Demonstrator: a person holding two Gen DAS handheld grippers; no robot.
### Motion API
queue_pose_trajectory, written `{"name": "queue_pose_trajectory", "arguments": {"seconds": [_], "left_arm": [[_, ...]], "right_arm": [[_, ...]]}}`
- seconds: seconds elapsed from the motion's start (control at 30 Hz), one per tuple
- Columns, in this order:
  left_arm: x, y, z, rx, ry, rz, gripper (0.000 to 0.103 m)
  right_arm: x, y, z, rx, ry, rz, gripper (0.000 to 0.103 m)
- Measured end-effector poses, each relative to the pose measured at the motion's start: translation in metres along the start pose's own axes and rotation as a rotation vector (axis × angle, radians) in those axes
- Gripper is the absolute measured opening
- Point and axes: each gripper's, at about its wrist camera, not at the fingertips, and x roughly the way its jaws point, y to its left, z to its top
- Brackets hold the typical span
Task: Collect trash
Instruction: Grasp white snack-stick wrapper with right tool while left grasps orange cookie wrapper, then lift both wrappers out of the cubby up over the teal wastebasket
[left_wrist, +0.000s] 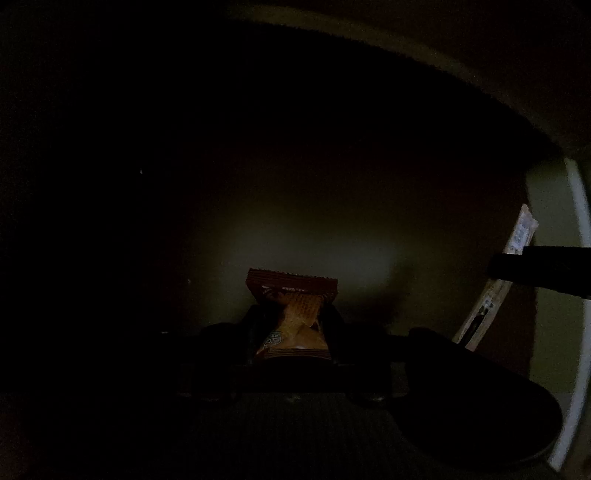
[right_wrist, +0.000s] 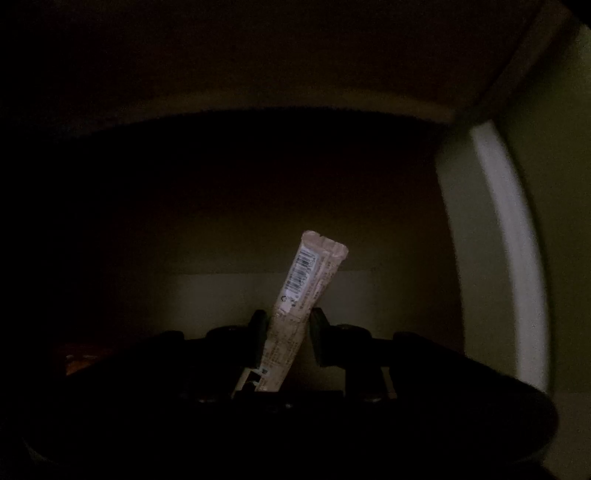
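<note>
Both cams very dark, looks like the inside of a bin or similar enclosure (can't tell which).

L tool (left_wrist: 291, 325): clamped on a snack pack (left_wrist: 291, 314), brown/orange wrapper. Pack sits between the fingers, crimped far end pokes out past the tips. Fingers (left_wrist: 334, 332) barely visible, black on black.

R tool (right_wrist: 288, 332): holds a stick pack (right_wrist: 295, 295), pale, long, barcode facing cam. Pack is tilted, far end leaning right, near end down by the tool body. Left finger (right_wrist: 258, 328) touches it; right finger looks slightly off the pack where it's visible, so grip seems loose or lower down. Can't confirm full contact in this light.

L cam also sees the stick pack (left_wrist: 517, 240) at far right, with one dark R tool finger (left_wrist: 535, 269) across it. So both tools are near each other, R to the right of L.

White curved rim (right_wrist: 509, 229) on the right in both views. Dim flat surface behind the packs, no detail.
</note>
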Motion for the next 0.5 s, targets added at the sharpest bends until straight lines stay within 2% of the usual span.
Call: {"name": "queue_pose_trajectory", "arguments": {"seconds": [0.17, 0.5], "left_arm": [[-0.061, -0.018, 0.007, 0.0, -0.014, -0.032, 0.035], [-0.208, -0.044, 0.033, 0.031, -0.072, -0.087, 0.035]], "right_arm": [[-0.083, -0.004, 0.008, -0.035, -0.059, 0.023, 0.023], [-0.251, 0.004, 0.043, -0.091, -0.159, 0.067, 0.023]]}}
